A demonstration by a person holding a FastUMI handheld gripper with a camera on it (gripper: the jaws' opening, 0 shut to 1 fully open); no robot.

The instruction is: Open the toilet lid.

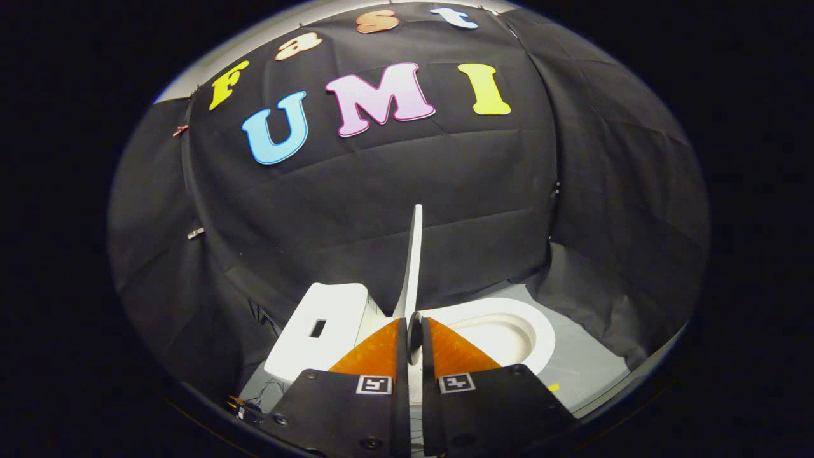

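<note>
The tool has its 2 fingers drawn close together, clamped on the edge of the toilet lid, which passes through the narrow slot between them. Both fingers press against the thin white panel, 1 on each face.

The lid stands raised, seen edge-on as a slim white blade rising straight up from between the fingertips against the black cloth wall behind. It looks upright or very near it, with its upper end free in the air and its lower part running down between the fingers.

To the right of the lid, just beyond the right finger, the white seat lies uncovered, its oval ring and the bowl opening in plain sight. To the left, just beyond the left finger, sits the white tank, box-shaped, with a small dark rectangular slot in its top.

The toilet rests on a pale grey floor, which shows to the right of the seat. A small yellow mark lies on that floor near the seat's rim. A bundle of thin wires shows by the foot of the tank, beside the left finger's base.
</note>
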